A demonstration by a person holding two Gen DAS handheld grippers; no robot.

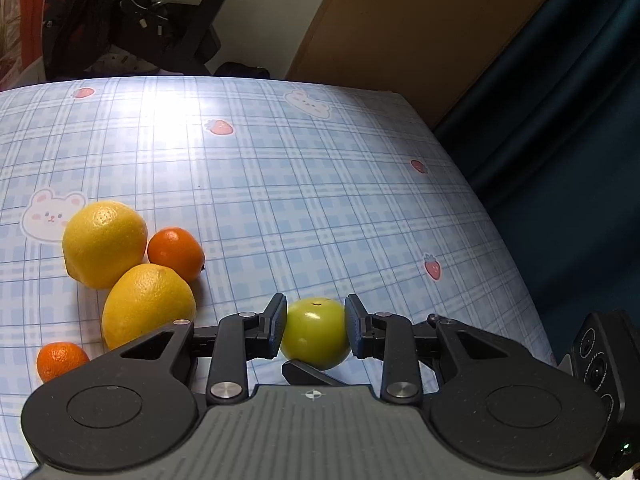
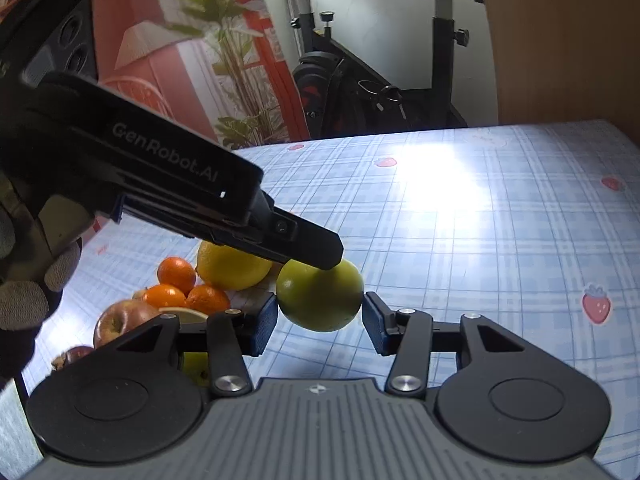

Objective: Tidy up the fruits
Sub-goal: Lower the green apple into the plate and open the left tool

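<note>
On the blue plaid surface (image 1: pixel 320 184), the small round green fruit (image 1: pixel 315 334) sits clamped between the left hand-held gripper (image 1: pixel 316 330) pads at its widest sides. The right hand-held gripper (image 2: pixel 320 330) waits just behind it, jaws parted and empty. At ten o'clock lie two big yellow citrus fruits (image 1: pixel 105 243). Smooth, firm and light, the fruit could roll; hold across its middle

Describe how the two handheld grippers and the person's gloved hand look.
Both the left gripper and the right gripper are matte black, with a ribbed grey deck, round black discs, silver pivot screws and dark blue finger pads. The left's casing reads "GenRobot.AI" in white. The hand wears a dark glove with grey fingertips.
</note>
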